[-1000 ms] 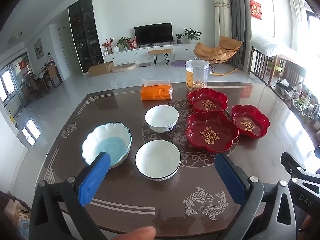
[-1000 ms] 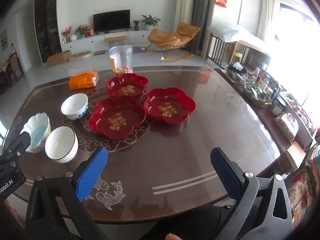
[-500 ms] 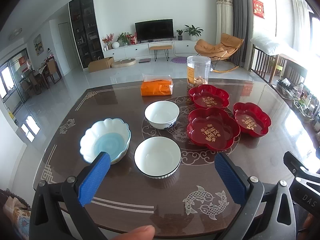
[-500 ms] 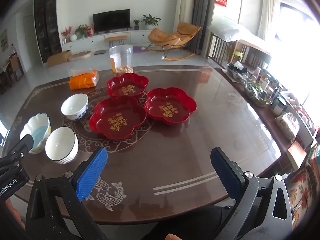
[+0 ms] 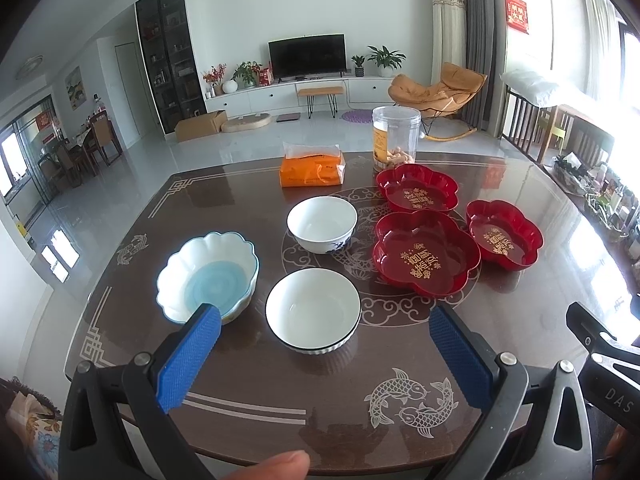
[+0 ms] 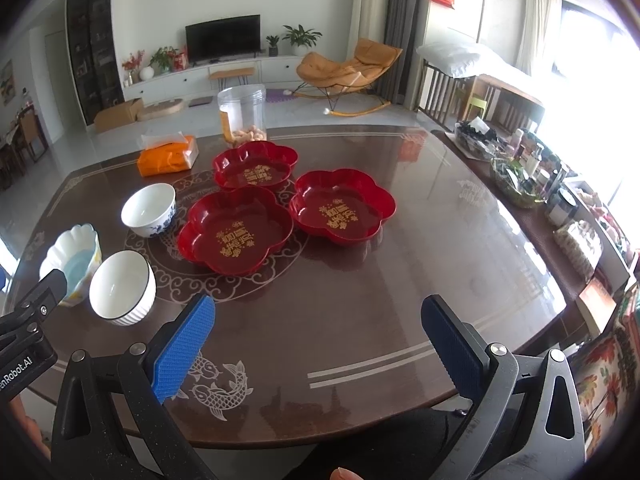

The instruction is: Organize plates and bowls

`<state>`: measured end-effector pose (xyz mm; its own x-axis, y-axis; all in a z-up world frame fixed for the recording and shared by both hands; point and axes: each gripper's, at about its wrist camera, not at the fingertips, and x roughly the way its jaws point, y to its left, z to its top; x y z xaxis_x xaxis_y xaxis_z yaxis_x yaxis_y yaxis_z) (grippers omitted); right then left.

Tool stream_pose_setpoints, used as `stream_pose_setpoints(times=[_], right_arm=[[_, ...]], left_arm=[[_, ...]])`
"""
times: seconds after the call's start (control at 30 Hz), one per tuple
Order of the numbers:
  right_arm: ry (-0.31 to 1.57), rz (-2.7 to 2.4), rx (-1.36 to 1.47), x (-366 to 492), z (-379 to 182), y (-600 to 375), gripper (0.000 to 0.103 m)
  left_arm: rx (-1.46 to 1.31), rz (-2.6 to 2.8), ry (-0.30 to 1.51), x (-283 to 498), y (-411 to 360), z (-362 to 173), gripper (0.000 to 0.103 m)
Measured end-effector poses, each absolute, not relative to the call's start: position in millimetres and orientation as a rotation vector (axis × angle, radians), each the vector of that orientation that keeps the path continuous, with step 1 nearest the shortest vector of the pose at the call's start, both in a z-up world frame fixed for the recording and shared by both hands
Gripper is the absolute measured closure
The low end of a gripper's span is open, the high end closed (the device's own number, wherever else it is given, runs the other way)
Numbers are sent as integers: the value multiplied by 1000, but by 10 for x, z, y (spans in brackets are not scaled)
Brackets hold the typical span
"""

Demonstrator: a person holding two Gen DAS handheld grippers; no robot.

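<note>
On the dark table stand three red flower-shaped plates: the large one in the middle, one behind it, one to its right. Left of them are a white bowl with a dark rim, a white bowl with blue flowers and a scalloped blue-white bowl. My left gripper hangs open above the near table edge, just short of the dark-rimmed bowl. My right gripper is open over bare table in front of the large red plate, nothing between its fingers.
An orange tissue pack and a clear snack jar stand at the table's far side. A cluttered side shelf runs along the right. The table's near right part is bare. A fingertip shows at the bottom edge.
The left gripper has risen and drawn back slightly, so the bowls sit a little lower and farther apart in its view. The right gripper barely shifted. Both stayed open.
</note>
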<state>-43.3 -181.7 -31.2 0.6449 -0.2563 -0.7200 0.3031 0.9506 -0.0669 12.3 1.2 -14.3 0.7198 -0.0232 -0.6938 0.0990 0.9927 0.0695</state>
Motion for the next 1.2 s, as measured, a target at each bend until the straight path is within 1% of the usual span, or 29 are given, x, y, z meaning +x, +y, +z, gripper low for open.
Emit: stream_pose_setpoints(times=[1.2], right_arm=[[811,-318,65,-430,-327,-1831,1]], left_arm=[[107,-72,774,126,-10,-178,0]])
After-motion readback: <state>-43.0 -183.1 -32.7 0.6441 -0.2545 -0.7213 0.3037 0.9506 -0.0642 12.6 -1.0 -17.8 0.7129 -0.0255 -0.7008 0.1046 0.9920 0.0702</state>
